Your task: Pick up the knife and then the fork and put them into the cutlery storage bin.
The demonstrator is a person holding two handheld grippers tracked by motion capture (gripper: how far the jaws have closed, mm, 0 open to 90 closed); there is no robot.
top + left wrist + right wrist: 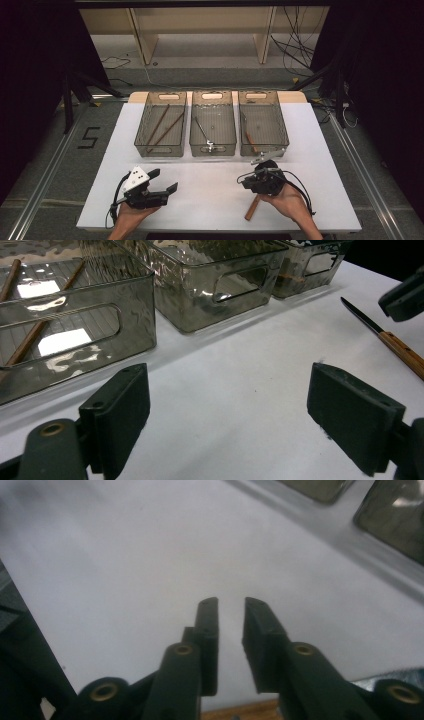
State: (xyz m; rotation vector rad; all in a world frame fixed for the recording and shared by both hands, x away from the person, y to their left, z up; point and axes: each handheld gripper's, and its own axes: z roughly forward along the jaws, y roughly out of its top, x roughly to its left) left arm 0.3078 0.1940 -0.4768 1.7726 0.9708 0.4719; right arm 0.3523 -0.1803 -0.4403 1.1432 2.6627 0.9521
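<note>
Three clear bins stand in a row at the far side of the white table (320,165): the left bin (161,145) holds two brown sticks (165,127), the middle bin (212,145) one slim metal utensil (202,132), the right bin (263,145) one wood-handled utensil (251,141). Two hand-held grippers work on the near half of the table, well apart from each other. Left gripper (165,181): held just above the table by the person's left hand (131,212); its fingers (120,412) stand wide apart, released, with bare table between them and nothing touched. Right gripper (231,630): held by the right hand (287,202) and pointed down at the table; its fingers (207,640) are drawn nearly together, a narrow gap left, and nothing shows between them. One knife (252,207) with a wooden handle lies flat on the table below the right gripper, its handle end showing at the near side of the gripper. Seen from the left gripper view, the dark blade of the knife points toward the bins; whether the right gripper touches the knife cannot be told.
</note>
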